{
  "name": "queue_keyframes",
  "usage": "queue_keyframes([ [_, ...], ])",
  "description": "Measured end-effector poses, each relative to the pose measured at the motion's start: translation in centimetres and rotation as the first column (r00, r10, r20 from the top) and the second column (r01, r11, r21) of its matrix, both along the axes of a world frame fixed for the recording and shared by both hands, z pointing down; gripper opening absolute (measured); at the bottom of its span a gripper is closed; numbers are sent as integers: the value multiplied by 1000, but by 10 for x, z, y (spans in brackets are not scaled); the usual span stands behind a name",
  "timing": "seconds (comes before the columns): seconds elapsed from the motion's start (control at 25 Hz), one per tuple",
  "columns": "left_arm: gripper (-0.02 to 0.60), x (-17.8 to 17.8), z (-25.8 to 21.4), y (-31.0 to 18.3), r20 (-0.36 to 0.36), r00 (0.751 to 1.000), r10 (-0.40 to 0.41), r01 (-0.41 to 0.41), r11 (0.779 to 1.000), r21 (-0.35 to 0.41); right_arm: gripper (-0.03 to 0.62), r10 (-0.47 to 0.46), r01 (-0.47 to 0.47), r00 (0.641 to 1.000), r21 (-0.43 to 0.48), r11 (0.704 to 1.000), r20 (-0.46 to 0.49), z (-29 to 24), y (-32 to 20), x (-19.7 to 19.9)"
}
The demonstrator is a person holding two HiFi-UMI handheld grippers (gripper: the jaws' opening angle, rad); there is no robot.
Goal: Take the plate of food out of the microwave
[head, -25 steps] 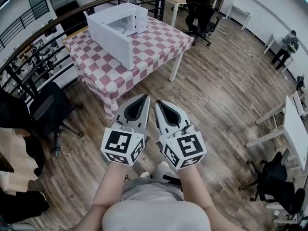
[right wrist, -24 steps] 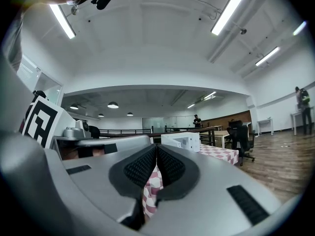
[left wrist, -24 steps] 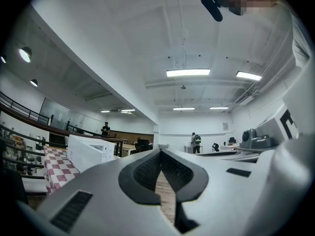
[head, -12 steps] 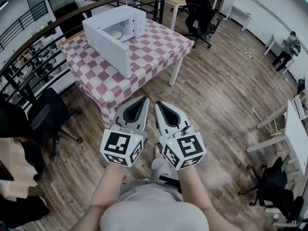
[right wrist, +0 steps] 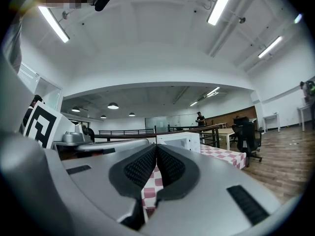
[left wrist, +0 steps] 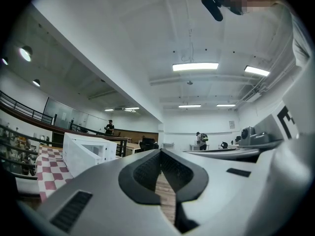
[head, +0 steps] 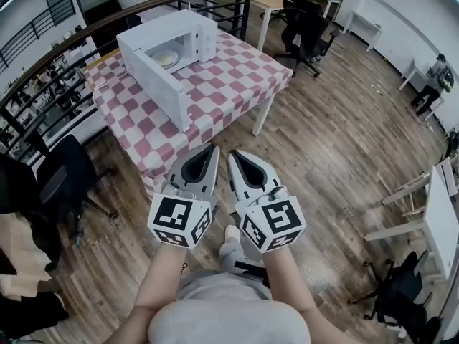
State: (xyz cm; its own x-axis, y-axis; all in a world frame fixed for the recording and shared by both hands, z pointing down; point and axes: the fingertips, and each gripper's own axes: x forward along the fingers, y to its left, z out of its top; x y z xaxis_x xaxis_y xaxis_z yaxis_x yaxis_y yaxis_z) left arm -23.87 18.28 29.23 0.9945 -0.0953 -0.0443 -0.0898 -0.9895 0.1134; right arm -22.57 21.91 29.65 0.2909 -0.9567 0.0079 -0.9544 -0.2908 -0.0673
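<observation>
Head view, nearest first: my left gripper and right gripper hang side by side in front of my waist. Both have their jaws pressed together with nothing between them, and each gripper view confirms it. They hide the floor just ahead of my feet, so I could clip the near corner of the checked table while walking in. The table is well apart from me. On it the microwave stands with what looks like its door swung open, and I judge that the likeliest thing to knock. The plate of food sits inside the cavity, partly cut off by the housing, the food too small to name. Tilting it on the way out would spill it.
</observation>
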Motion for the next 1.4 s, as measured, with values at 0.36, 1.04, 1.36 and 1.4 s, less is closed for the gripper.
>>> queue_keyframes([
  [0.36,2,82,4,-30,11,999,-44,44,999,-20,26,-45,45,999,-20,999,14,5,-30,83],
  [1.04,2,182,5,-74,-5,992,-128,128,991,-28,26,-146,146,989,-21,989,7,7,-77,186],
  [1.36,2,209,14,-95,-3,987,-161,161,986,-37,26,-187,187,982,-40,982,-1,18,-97,207],
  [1.4,2,213,15,-99,-2,986,-166,166,985,-37,26,-192,192,981,-41,981,-2,19,-100,210],
])
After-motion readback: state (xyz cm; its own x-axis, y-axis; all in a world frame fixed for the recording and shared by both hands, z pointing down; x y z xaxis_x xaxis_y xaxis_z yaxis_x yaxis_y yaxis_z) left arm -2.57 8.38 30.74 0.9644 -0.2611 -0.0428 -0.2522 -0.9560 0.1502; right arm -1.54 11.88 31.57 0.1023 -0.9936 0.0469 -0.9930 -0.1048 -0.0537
